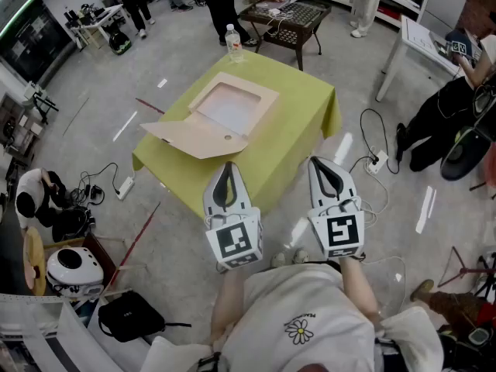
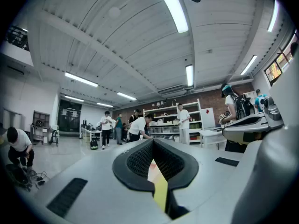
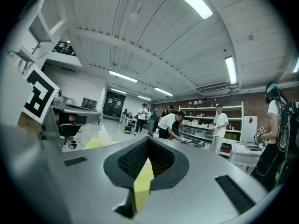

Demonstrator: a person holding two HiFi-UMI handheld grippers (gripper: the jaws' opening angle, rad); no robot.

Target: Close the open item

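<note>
An open flat cardboard box lies on the table's yellow-green cloth. Its lid is folded out flat toward the front left. Both grippers hover side by side in front of the table's near edge, pointing at it, apart from the box. The left gripper is shut and empty, just short of the lid's near corner. To its right, the right gripper also looks shut and empty. Through the left gripper and the right gripper only a thin strip of yellow cloth shows.
A water bottle stands at the table's far corner. Behind it is a dark low table with people around it. A person crouches at right near floor cables. A helmet and bags lie at lower left.
</note>
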